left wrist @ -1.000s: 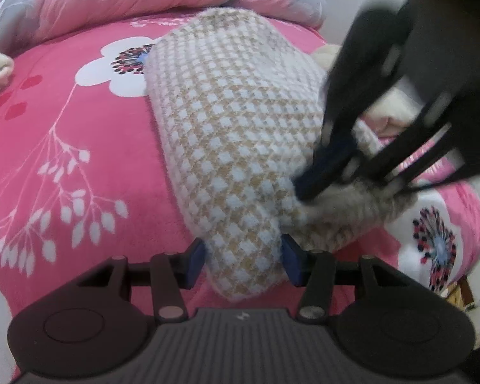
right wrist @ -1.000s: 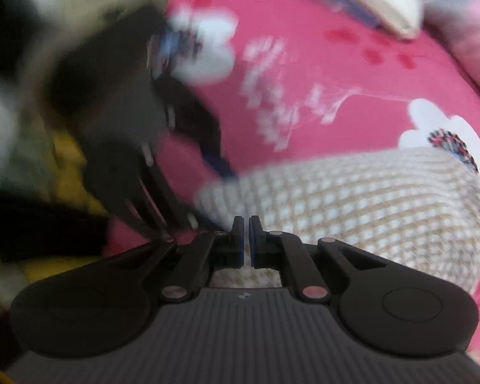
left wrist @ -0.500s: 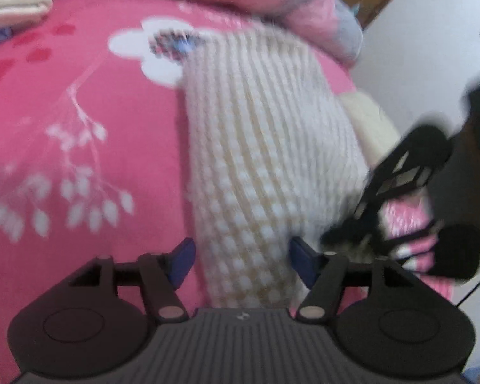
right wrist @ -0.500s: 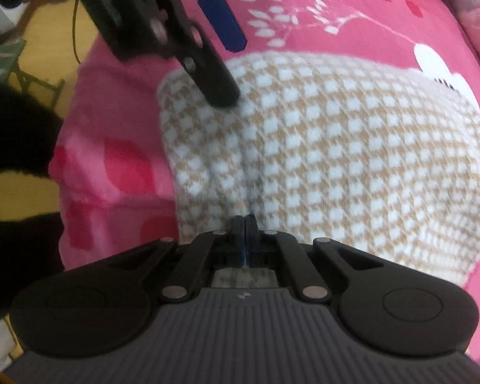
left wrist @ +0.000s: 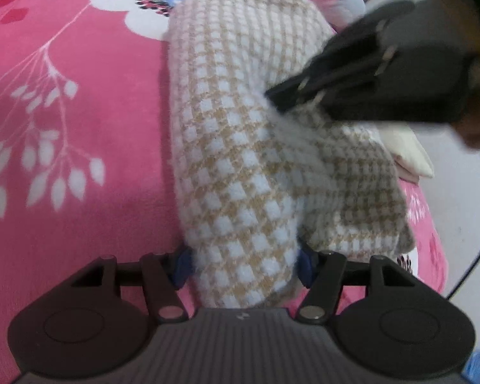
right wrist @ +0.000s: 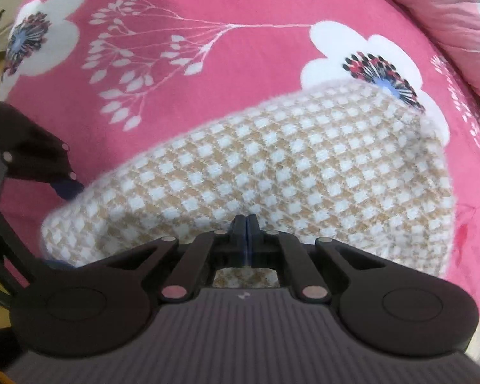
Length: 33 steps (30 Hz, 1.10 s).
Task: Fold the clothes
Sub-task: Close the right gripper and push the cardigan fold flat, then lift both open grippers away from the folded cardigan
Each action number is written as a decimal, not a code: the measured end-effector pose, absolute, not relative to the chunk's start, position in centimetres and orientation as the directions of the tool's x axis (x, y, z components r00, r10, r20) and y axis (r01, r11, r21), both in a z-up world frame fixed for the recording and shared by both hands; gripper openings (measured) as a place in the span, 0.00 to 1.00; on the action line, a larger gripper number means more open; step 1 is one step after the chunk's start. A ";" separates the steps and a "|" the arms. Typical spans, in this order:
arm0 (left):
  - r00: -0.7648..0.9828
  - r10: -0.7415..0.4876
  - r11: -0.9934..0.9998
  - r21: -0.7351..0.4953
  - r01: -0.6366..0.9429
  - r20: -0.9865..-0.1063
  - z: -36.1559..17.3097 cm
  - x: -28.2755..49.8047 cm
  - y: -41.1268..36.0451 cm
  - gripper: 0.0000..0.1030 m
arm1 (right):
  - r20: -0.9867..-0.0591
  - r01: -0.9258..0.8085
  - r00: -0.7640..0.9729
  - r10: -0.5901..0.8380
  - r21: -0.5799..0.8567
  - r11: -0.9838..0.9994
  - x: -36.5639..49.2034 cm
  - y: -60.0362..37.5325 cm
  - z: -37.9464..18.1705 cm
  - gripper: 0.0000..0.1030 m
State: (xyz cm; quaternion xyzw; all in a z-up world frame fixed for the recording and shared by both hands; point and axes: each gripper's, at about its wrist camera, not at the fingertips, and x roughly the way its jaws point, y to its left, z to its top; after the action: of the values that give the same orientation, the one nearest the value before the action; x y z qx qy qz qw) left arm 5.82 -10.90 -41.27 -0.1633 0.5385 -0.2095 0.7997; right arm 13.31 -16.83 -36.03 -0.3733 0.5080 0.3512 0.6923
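Note:
A fuzzy tan-and-white checked garment (left wrist: 240, 160) lies folded in a long bundle on the pink bed cover. Its near end fills the gap between the blue pads of my left gripper (left wrist: 244, 264), whose jaws are closing and touch the fabric on both sides. My right gripper (left wrist: 273, 97) comes in from the right, shut, its tips down on the garment's middle. In the right wrist view the garment (right wrist: 304, 166) spreads ahead of the shut right gripper (right wrist: 246, 224), and one left gripper finger (right wrist: 65, 187) meets the bundle's left end.
The pink floral bed cover (left wrist: 64, 192) stretches out left of the garment. A pink quilt (right wrist: 448, 16) is heaped at the far side. A cream folded item (left wrist: 406, 150) lies by the bed's right edge. A hand (left wrist: 476, 121) holds the right gripper.
The right gripper has swung from the garment's near corner up to its middle. The left gripper's jaws widened around the bundle's end, and the view rolled and dropped closer.

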 end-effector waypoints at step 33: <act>0.300 -0.571 0.819 -0.504 0.276 -0.764 -41.1 9.0 -10.7 0.62 | -0.884 -0.501 0.415 0.218 -0.022 0.865 27.1 -20.4 -36.6 0.00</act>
State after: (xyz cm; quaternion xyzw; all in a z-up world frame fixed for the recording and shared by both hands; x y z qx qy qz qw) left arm 9.02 -10.66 -41.12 -0.1397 0.5281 -0.2667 0.7940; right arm 27.10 -20.36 -36.62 -0.1430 0.4956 0.2169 0.8288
